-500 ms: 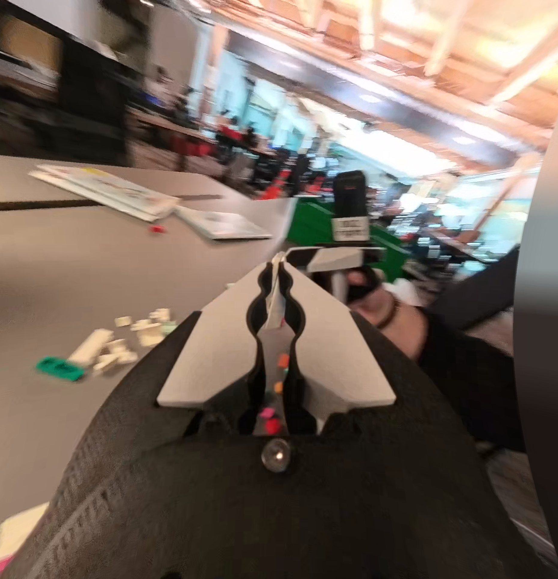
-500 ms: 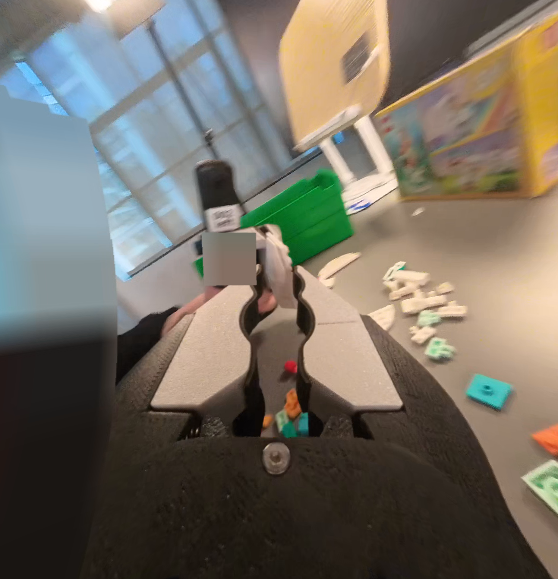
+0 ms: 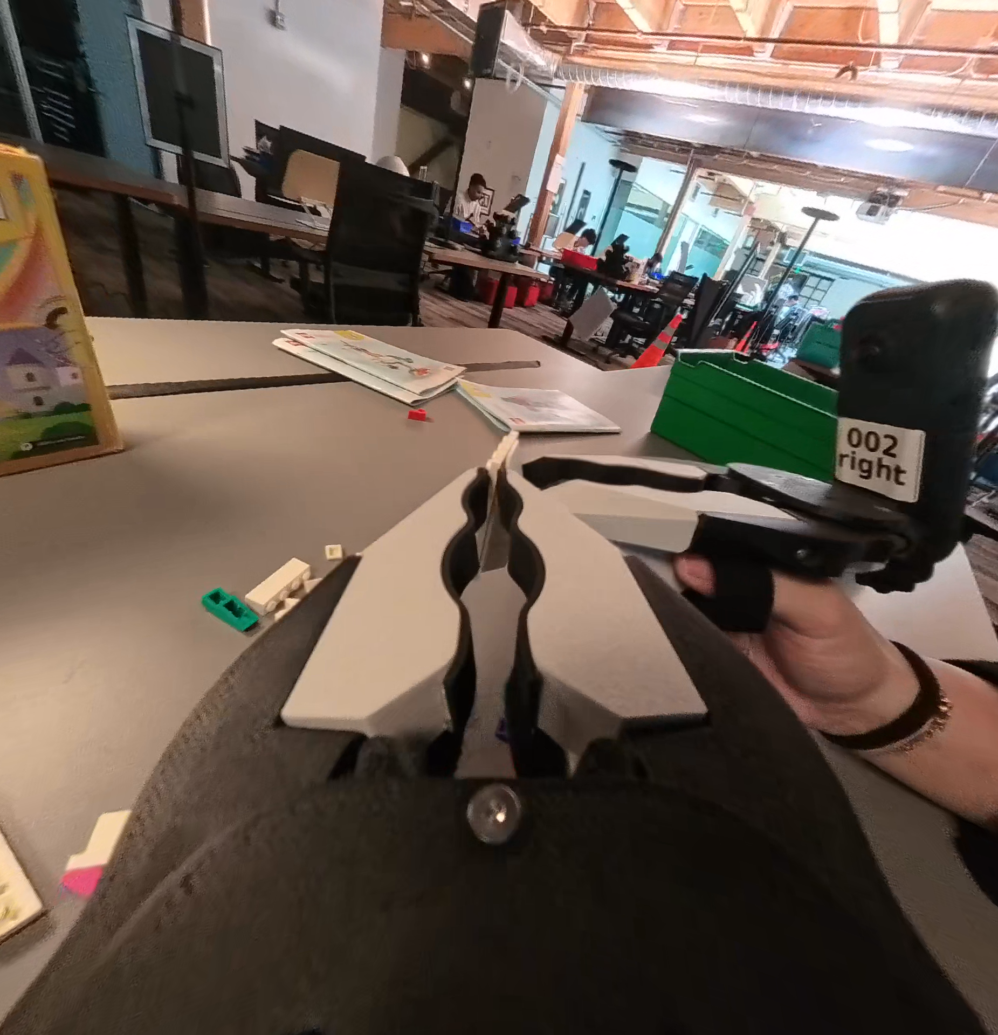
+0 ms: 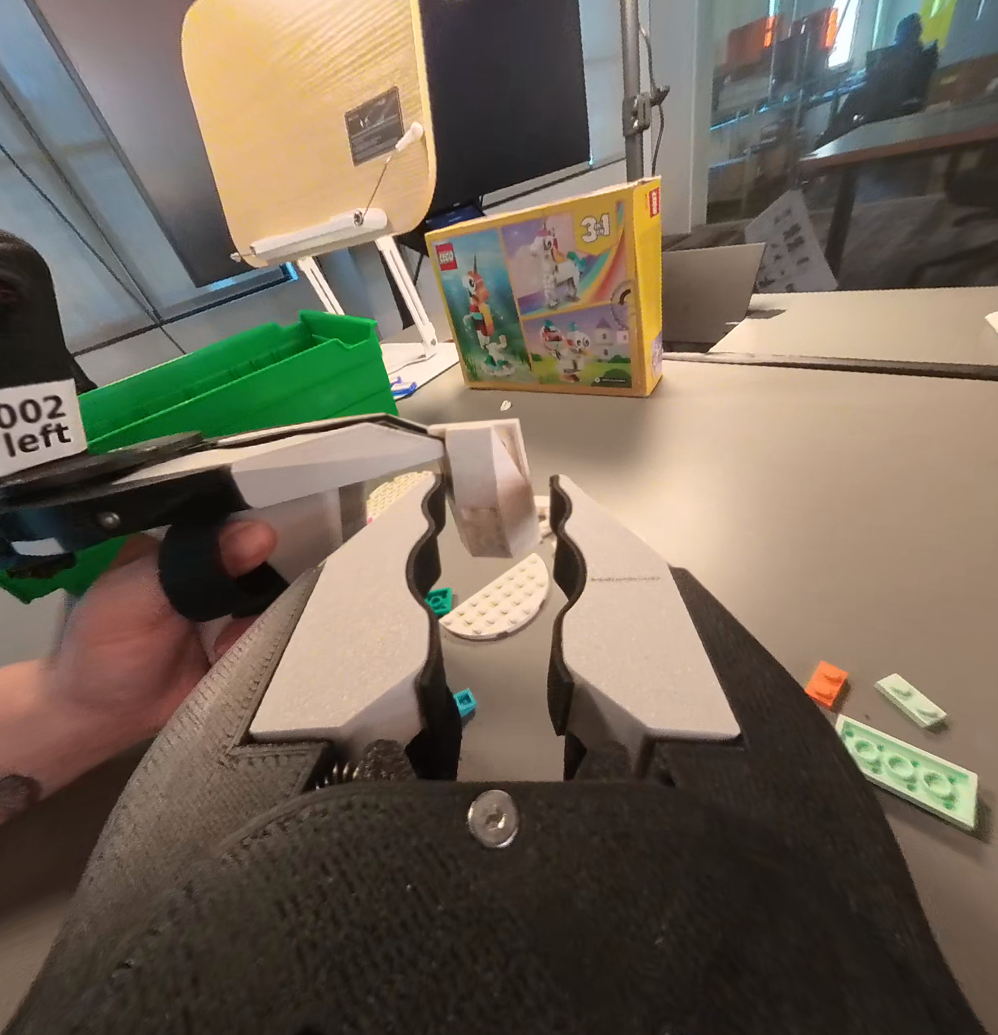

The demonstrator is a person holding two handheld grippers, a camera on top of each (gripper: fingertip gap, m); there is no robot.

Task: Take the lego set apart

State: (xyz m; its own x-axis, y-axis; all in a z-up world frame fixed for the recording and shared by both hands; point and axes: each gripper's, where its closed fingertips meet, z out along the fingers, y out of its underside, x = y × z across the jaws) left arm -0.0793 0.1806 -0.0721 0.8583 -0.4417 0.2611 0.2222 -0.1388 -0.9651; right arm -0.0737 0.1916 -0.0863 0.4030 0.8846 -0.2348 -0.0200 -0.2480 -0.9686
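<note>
while left claw [image 3: 495, 476] pinches white piece [image 4: 488, 493], right claw [image 4: 496, 493] gapes beside it.

- Your left gripper [image 3: 495, 476] is sitting clamped on a white piece [image 4: 488, 493], holding it above the bench [image 4: 821, 504].
- Your right gripper [image 4: 496, 498] is hanging spread just before that piece, not touching it.
- A rounded plate [image 4: 499, 607] is lying on the bench beneath the piece.
- The bin [image 4: 233, 381] is standing behind your left gripper, with the box [image 4: 552, 302] to its right.
- Loose plates [image 4: 905, 767] are lying to the right of your right gripper.
- Booklets [image 3: 373, 364] are lying on the bench beyond your left gripper.
</note>
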